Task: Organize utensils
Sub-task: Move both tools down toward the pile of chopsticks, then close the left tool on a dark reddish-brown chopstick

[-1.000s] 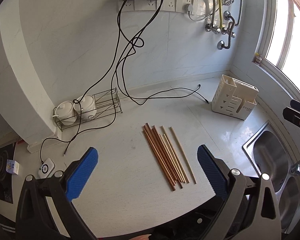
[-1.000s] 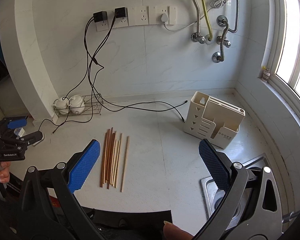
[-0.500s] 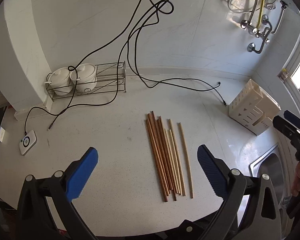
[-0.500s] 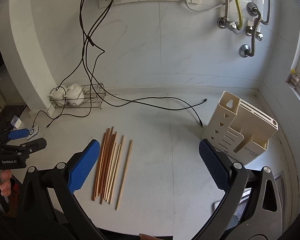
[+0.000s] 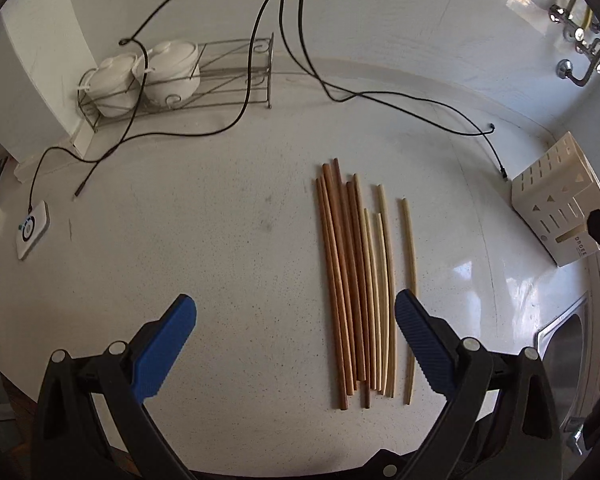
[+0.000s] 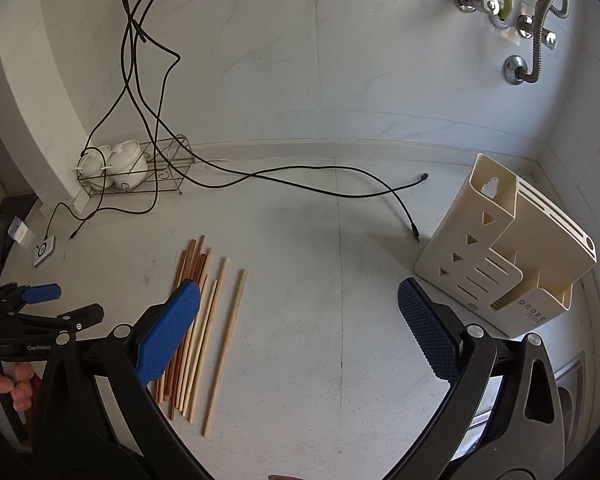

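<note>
- Chopsticks: a loose bundle lying flat and roughly parallel on the counter, darker brown ones at one side, paler ones at the other, one pale stick lying slightly apart from the rest.
- Handling, as judged: light, stiff, thin and smooth, so likely to roll or slip. They look best pinched across the shaft near mid-length, one or a few at a time; the stray pale stick looks easiest to reach.
- Holder: cream, slotted, standing well apart from the chopsticks, near the sink.
- Left gripper: spread wide, empty, hovering over the near ends of the bundle.
- Right gripper: spread wide, empty, between bundle and holder.
- Left view only: full run of every stick, and the sink rim.
- Right view only: the holder's open compartments, the left gripper seen from the side, and fingers on its handle.
- Surroundings: black cables trailing across the counter; a wire rack with white pots.
</note>
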Motion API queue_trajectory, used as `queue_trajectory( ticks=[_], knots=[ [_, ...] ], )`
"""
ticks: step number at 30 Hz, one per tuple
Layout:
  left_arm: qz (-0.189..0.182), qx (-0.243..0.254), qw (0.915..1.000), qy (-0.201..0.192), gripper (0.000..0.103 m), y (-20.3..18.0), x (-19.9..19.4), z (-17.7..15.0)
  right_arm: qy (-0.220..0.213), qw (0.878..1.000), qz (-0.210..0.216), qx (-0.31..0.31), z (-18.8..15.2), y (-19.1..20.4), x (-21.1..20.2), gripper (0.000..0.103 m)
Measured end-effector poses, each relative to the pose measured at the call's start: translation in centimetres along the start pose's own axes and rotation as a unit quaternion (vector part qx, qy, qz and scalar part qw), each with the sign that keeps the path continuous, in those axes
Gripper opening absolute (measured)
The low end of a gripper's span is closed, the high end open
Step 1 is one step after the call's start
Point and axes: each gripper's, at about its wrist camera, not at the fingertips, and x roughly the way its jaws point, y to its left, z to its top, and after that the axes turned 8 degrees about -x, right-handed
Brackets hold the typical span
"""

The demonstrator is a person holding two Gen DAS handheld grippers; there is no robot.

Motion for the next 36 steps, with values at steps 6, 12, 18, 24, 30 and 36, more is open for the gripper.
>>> queue_trajectory(
  ticks=[6,12,18,24,30,36],
  knots=[
    [0.010,0.014,0.9990,0.041,0.098,0.3,4.1,-0.3,0.023,0.999,-0.009,0.030,-0.5,0.4,1.0,0.095],
    [0.028,0.033,0.9969,0.066,0.098,0.0,7.3,-0.5,0.040,0.998,-0.015,0.034,-1.1,0.9,1.7,0.095],
    [0.042,0.038,0.9941,0.093,0.098,-0.3,9.7,-0.4,0.043,0.998,-0.023,0.039,-1.4,0.6,1.7,0.095],
    [0.058,0.040,0.9917,0.107,0.098,-0.7,11.1,-0.5,0.041,0.998,-0.023,0.049,-1.9,-0.1,1.3,0.095],
    [0.057,0.030,0.9906,0.121,0.098,-0.7,12.0,-0.4,0.046,0.997,-0.028,0.061,-2.3,-1.0,1.3,0.095],
    [0.072,0.038,0.9874,0.136,0.098,-1.2,12.6,0.2,0.047,0.996,-0.030,0.071,-2.5,-1.6,1.4,0.095]
  ],
)
